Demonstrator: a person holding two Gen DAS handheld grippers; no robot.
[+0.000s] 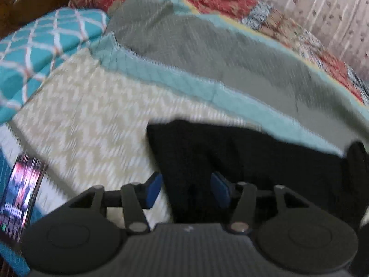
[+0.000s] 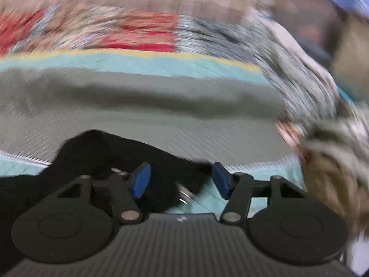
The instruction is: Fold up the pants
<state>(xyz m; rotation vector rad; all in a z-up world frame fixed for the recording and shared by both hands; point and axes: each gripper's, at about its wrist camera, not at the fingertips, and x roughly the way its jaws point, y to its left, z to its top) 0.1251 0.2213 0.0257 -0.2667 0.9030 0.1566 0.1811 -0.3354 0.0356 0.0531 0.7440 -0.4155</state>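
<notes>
Left wrist view: my left gripper (image 1: 187,190) stood with its jaws parted, blue pads (image 1: 153,190) apart and pressing on nothing. The black pants (image 1: 242,161) lay in the lower centre and right of the frame on the bed, and their left edge ran between the pads. The cloth was under the jaws, not pinched. A chevron quilt (image 1: 87,124) filled the left half, a grey blanket with teal border (image 1: 207,53) crossed the upper middle, and a lit phone (image 1: 20,194) sat at the lower left edge. The frame was blurred.

Right wrist view: my right gripper (image 2: 181,180) was likewise released, with a wide gap between its pads. The pants occupied the lower left, a dark fold reaching between the jaws. Small metal hardware (image 2: 184,195) glinted on the cloth near the right pad, possibly a clasp; I could not tell. Heavy blur here.

Judgement: the fold in hand looked laid down. For a clean next fold I would line both grippers on matching edges, pinch a single layer clear of the metal piece, and lift both hands evenly.
</notes>
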